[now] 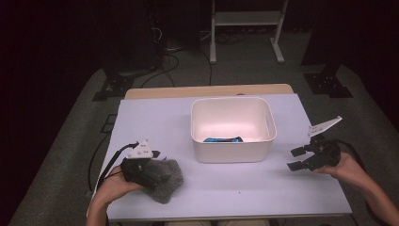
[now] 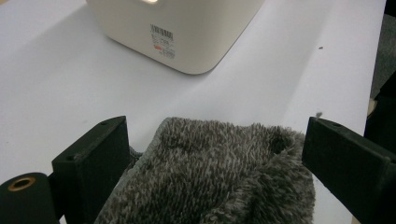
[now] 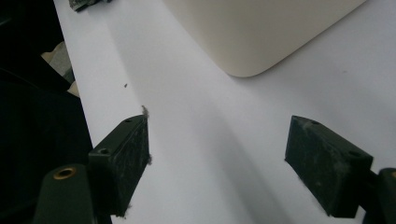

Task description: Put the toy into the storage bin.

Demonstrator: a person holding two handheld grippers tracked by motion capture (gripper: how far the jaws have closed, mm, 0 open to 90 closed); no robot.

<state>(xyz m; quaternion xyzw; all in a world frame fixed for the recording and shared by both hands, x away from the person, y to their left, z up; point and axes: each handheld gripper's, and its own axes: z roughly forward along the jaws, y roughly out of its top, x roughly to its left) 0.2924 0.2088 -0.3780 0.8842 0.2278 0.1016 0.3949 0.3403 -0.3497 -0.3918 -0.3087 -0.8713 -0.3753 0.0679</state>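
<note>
A grey fluffy cloth [image 1: 170, 182] lies bunched on the white table [image 1: 155, 122] at the near left. My left gripper [image 1: 162, 172] rests over it, held in a hand. In the left gripper view the cloth [image 2: 210, 177] sits between the two widely spread jaws of the left gripper [image 2: 215, 135] and does not look squeezed. My right gripper [image 1: 291, 159] hovers at the near right, just above the table. Its jaws are open with nothing between them, and the right gripper [image 3: 219, 130] carries bits of lint on its pads.
A white plastic bin [image 1: 233, 153] stands in the middle of the table with a blue object [image 1: 223, 140] on its floor. The bin's wall [image 2: 187, 28] bears a barcode label. One corner of the bin [image 3: 261, 32] is close ahead of the right gripper. The table's front edge is near both hands.
</note>
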